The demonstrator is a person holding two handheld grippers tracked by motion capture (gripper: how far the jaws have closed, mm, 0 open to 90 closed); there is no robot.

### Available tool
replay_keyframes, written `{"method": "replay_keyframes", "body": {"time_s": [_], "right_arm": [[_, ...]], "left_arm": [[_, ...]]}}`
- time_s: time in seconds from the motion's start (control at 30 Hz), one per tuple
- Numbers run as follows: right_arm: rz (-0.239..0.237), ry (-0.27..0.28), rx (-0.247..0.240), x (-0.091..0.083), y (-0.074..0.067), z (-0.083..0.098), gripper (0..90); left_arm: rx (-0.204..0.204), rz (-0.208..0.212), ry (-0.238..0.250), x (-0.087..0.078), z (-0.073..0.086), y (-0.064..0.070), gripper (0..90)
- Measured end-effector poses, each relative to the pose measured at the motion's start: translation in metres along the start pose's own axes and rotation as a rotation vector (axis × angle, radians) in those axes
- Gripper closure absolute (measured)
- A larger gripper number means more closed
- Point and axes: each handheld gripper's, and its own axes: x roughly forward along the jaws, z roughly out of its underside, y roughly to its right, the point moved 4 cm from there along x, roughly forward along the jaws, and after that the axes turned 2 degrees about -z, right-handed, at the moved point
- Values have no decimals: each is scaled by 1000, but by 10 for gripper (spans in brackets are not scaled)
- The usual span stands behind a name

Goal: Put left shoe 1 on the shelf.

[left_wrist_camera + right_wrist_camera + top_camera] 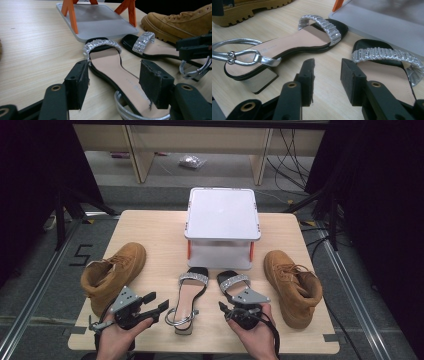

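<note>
A pale wooden tabletop (pixel 150 227) stands on a grey floor with dark curtains at either side, and a white two-tier stand (pixel 223 214) with orange legs sits at its far middle. A tan boot (pixel 111 270) lies at the left and another tan boot (pixel 294 285) at the right, with a pair of black sandals with glittering straps between them, toes toward the stand. The left sandal (pixel 187 296) lies just beside the left claw (pixel 159 306); in the left gripper view its jaws stand apart over the sandal's heel end, touching nothing. The right sandal (pixel 234 284) lies partly under the right claw (pixel 226 309), whose jaws in the right gripper view are likewise released, with bare wood between them.

Judging by this, both sandals rest on the tabletop and neither is gripped, so the step in hand looks like a pause between setting down and picking up. If the sandals are to go onto the stand, the next move calls for lowering each claw onto a sole edge or heel, clenching firmly, then lifting clear of the boots.
</note>
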Motion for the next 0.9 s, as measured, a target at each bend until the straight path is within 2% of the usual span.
{"method": "replay_keyframes", "body": {"time_s": [0.03,0.1,0.23,0.3,0.47,0.5,0.53,0.63,0.67,0.73,0.8,0.83,0.87,0.9], "right_arm": [[10,14,-12,1,3,-1,632],[1,-5,8,0,3,-1,627],[-12,1,4,0,4,-2,624],[-1,0,1,-2,5,-1,622],[13,6,13,-4,11,-3,618],[-5,4,19,-3,12,-4,615],[21,8,22,-4,13,-5,609],[25,-10,29,-6,14,-5,606],[25,-15,46,-6,13,-5,604],[30,-16,37,-6,15,-5,599],[14,-16,49,-5,14,-5,590],[14,-16,49,-5,14,-5,590],[11,-18,63,-5,13,-5,587],[12,-31,73,-5,12,-5,583]], "left_arm": [[3,-10,-8,1,-2,0,395],[-2,-14,-16,4,-5,1,389],[-3,-11,-35,12,-7,4,382],[4,-2,-47,16,-6,5,382],[-14,-6,-82,28,-8,8,381],[-16,-12,-97,30,-9,8,381],[-23,-8,-99,32,-10,9,381],[-37,-5,-126,37,-13,14,375],[-31,-11,-144,39,-14,16,375],[-22,-16,-171,44,-16,19,375],[-35,-16,-206,50,-17,21,374],[-35,-16,-206,50,-17,21,372],[-45,-21,-229,53,-17,22,372],[-32,-22,-259,54,-18,21,370]]}}
